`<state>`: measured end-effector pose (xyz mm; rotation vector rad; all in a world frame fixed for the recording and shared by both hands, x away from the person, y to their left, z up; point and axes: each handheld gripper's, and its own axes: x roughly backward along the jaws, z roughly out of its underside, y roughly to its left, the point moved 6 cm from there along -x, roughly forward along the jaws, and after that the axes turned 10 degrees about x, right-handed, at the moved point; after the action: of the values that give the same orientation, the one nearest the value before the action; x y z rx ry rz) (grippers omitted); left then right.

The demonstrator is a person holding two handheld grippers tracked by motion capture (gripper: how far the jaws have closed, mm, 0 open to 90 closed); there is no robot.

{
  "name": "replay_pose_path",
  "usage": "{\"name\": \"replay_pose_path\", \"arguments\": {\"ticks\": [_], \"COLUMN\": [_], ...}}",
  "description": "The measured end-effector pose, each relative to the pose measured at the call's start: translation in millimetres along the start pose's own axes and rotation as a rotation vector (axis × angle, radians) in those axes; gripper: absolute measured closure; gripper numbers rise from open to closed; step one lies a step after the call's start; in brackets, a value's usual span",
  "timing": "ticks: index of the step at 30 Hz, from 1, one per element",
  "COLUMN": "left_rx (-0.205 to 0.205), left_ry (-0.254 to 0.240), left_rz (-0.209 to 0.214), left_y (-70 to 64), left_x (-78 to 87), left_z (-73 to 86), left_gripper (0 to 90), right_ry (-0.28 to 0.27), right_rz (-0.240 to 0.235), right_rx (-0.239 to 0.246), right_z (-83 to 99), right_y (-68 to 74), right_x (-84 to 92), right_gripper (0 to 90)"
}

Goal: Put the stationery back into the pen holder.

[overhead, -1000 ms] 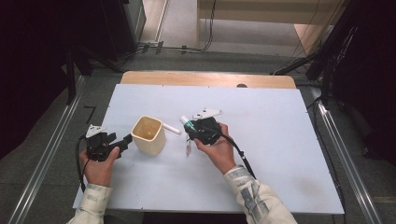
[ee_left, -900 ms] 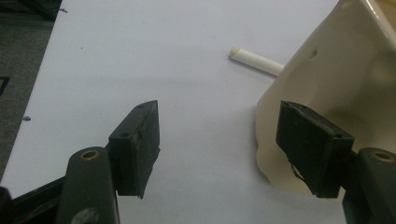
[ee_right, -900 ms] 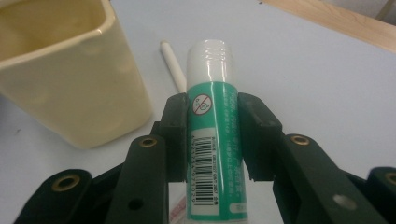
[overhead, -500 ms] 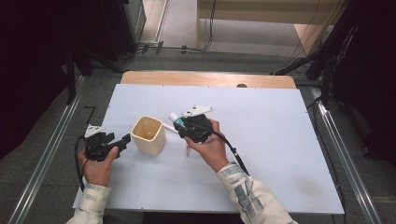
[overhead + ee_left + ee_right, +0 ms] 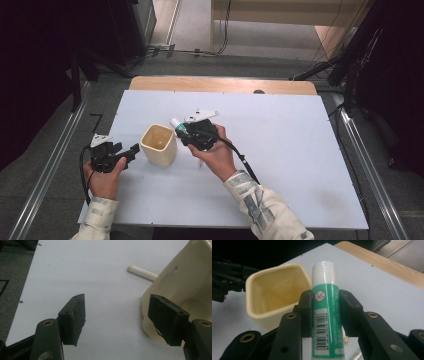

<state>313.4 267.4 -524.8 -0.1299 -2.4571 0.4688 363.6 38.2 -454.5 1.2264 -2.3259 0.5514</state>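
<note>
Both tongs differ: right carried its clamped glue stick cupward, left gape.

Green-white glue stick tilted, beside cream square cup, off table.

A: What surface fills the middle of the high view?
B: A white tabletop, with a wooden edge strip at twelve o'clock.

A: And around it?
B: Grey floor at nine o'clock, metal rails at three and nine, cables at twelve, and dark equipment at ten.
</note>
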Motion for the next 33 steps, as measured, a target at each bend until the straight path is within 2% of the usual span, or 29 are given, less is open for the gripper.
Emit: {"name": "replay_pose_path", "arguments": {"ticks": [18, 27, 33], "left_rx": [0.0, 0.002, 0.01], "left_ry": [-0.008, -0.009, -0.01], "left_rz": [-0.01, -0.005, -0.003], "left_y": [1.8, 2.2, 3.3], "left_x": [-0.1, -0.1, -0.2], "left_z": [-1.0, -1.2, -1.5], "left_gripper": [31.6, 31.6, 31.6], "right_ry": [-0.028, -0.024, -0.017], "right_rz": [-0.061, -0.09, -0.105], "right_rx": [0.035, 0.05, 0.041], "right_z": [-38.1, -47.3, -49.1], "right_y": [23.3, 35.3, 39.0], "right_x": [-19.8, -33.1, -41.9], "right_gripper": [63.6, 63.6, 63.6]}}
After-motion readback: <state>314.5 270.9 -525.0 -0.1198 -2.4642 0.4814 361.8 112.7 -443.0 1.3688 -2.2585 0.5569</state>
